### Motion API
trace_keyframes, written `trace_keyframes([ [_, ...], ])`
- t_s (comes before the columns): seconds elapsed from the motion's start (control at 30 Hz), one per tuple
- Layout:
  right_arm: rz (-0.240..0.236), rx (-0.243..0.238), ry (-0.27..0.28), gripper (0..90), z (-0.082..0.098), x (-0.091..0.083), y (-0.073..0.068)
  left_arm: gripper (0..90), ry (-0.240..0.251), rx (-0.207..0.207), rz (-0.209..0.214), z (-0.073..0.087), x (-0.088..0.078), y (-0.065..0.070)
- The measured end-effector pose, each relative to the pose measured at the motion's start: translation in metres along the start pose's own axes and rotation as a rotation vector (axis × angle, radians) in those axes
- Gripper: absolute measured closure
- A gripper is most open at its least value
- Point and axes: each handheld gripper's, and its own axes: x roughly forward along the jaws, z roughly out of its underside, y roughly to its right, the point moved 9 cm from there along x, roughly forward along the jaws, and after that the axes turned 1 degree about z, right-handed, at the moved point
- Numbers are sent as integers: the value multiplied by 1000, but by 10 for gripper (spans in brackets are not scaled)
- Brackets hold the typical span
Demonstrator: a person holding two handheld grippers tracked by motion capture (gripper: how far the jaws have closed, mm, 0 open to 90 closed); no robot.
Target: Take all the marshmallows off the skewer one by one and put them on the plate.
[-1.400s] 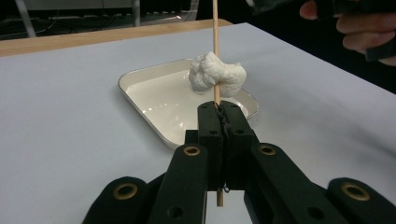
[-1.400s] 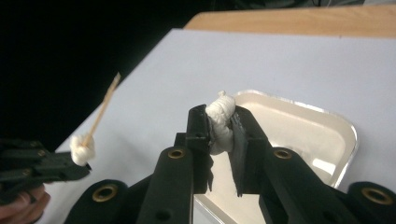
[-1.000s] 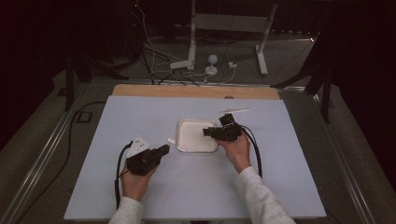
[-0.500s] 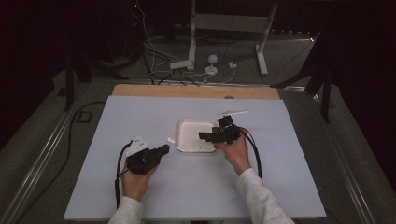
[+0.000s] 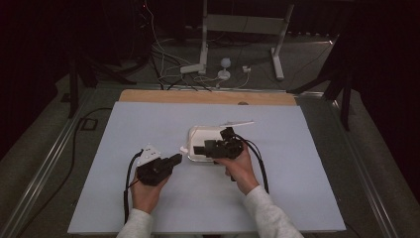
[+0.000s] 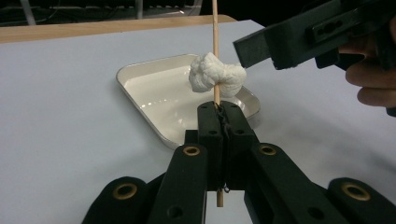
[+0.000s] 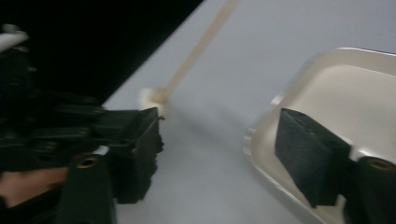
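Your left gripper has its jaws pressed together on a thin wooden skewer, which stands upright from the grip with a short end poking out below the jaws. That long axis, running 6 to 12 in the left gripper view, is what your next move depends on. A white marshmallow-like lump is threaded on the skewer just above the jaw tips, almost touching them.

Your right gripper is the one that has to act. In the high view it sits at about 3 o'clock from the left gripper, near it, over the white tray. Its jaws have just been closing partway and stand roughly half open, with nothing between them. In the left gripper view, 1 of its jaws hangs at about 2 o'clock from the lump, just beside it and possibly brushing it.

The lump lies at about 9 o'clock from your right gripper in the high view. To my eye, you should bring the right jaws in across the skewer, not along it, so they straddle the lump from both sides.
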Motion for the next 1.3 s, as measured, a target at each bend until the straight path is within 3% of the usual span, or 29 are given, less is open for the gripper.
trace_keyframes([
  [0.13, -46, -2, 11, 462, -1, 5, -12, 893, 3, 6, 9, 0, 0, 3],
  [0.2, -83, 22, 0, 486, 0, 10, -17, 893, 1, 8, 14, 0, 1, 4],
  [0.43, -128, 70, -25, 578, 4, 24, -20, 893, -1, 20, 38, 2, 5, 10],
  [0.53, -148, 81, -34, 666, 5, 27, -22, 894, -2, 19, 43, 3, 6, 11],
  [0.9, -98, 70, -36, 771, 5, 24, -19, 900, -16, 40, 50, 5, 7, 14],
  [0.93, -74, 79, 4, 785, 0, 19, -15, 900, -28, 44, 51, 6, 7, 13],
  [0.97, -74, 79, 4, 785, 0, 19, -15, 900, -36, 53, 49, 8, 7, 13],
  [1.1, -48, 130, 105, 799, -19, -5, 3, 900, -50, 82, 71, 10, 6, 15],
  [1.2, -26, 119, 110, 802, -26, -23, 13, 900, -41, 99, 103, 9, 9, 22],
  [1.3, -8, 87, 110, 805, -30, -30, 16, 900, -51, 112, 106, 10, 9, 23],
])
